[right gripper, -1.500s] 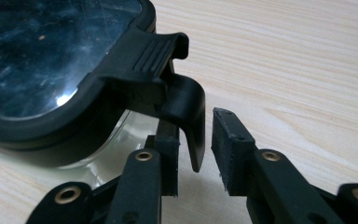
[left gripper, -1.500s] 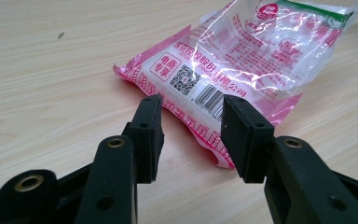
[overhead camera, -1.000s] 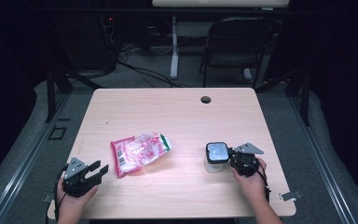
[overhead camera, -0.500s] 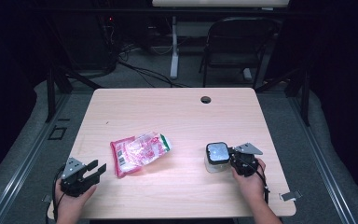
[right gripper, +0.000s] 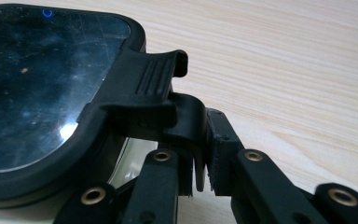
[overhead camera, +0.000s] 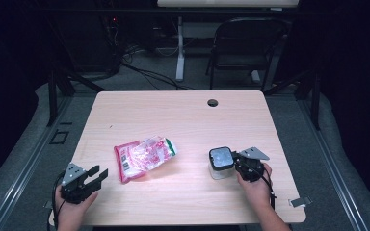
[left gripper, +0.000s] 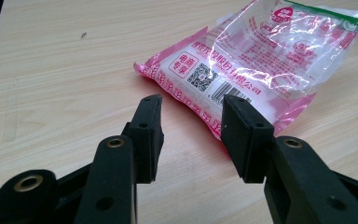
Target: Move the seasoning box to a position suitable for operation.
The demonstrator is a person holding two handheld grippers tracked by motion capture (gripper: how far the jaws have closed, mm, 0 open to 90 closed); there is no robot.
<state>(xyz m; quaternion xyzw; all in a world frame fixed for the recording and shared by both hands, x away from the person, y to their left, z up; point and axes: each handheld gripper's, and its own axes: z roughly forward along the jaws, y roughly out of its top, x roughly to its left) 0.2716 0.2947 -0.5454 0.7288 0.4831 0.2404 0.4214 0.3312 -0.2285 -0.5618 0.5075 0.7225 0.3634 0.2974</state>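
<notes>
Table (overhead camera: 183, 120) in the high view: pale wood top, bare across its far half apart from a round cable hole (overhead camera: 212, 102) near the far edge, so the back and middle lie open for movement. Pink snack bag (overhead camera: 144, 157) lies flat left of centre, well clear of every edge. Left gripper (overhead camera: 96, 174) sits at the near left corner, close to the near edge, jaws spread and apart from the bag. Container (overhead camera: 220, 162) with a dark lid stands right of centre, a strip of bare wood between it and the right edge; right gripper (overhead camera: 236, 162) is up against its right side. Left gripper view: jaws spread with bare wood between them, pads empty; bag (left gripper: 261, 70) just beyond the tips, its near sealed edge and barcode facing them, not touching. Open tabletop runs off to the left. Right gripper view: jaws have just been closing and are pressed onto the latch tab (right gripper: 168, 98) at the lid (right gripper: 42, 84) rim; the dark glossy lid fills the left, bare wood lies to the right.
</notes>
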